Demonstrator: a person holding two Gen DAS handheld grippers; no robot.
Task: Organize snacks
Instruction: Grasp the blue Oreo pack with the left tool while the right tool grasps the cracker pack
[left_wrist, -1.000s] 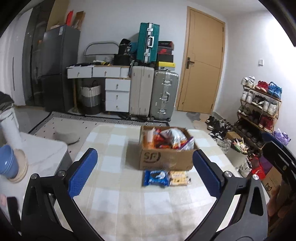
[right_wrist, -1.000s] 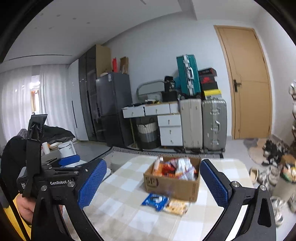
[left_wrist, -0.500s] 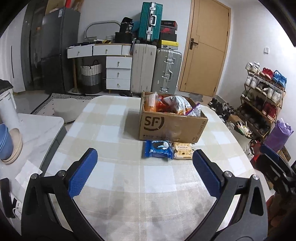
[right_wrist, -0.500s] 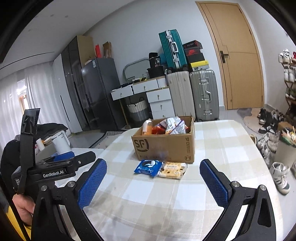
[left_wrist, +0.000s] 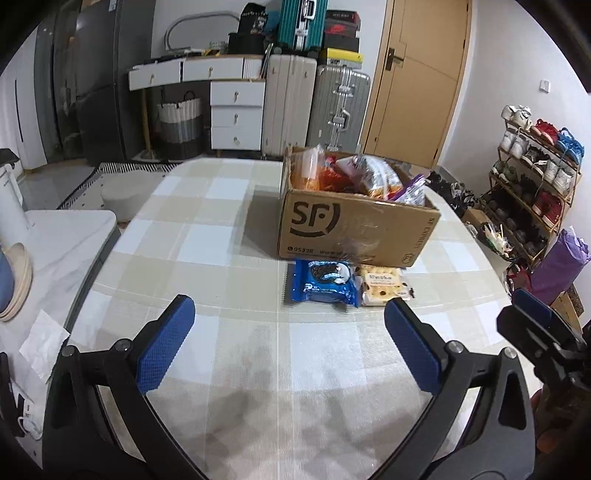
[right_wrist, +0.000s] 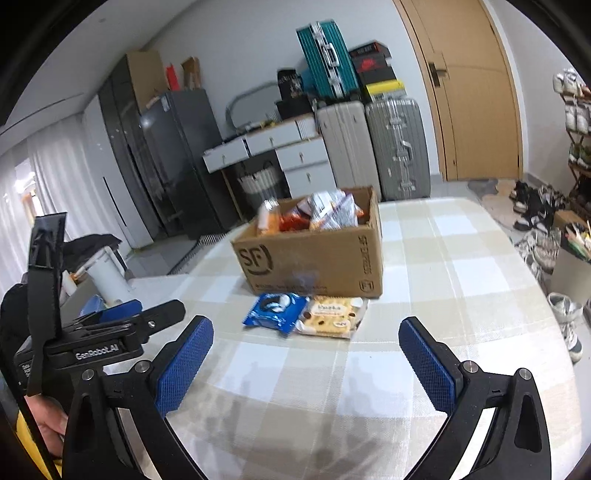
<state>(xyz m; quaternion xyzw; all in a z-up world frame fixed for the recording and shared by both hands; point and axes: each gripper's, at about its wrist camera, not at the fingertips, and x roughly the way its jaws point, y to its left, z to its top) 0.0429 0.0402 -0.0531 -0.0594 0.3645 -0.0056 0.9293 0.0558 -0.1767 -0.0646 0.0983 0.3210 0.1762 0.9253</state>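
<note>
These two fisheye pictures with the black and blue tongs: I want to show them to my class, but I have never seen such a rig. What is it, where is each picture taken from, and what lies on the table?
No robot here: a person holds one hand tool in each hand, each with a camera looking forward along its two blue-padded fingers.

One picture looks out from the left tongs, the other from the right tongs. Both stand open and hold nothing.

Ahead lies a table with a checked cloth. On it stands an open cardboard box filled with snack packets. In front of the box, side by side on the cloth, lie a blue cookie packet and a pale biscuit packet.
</note>
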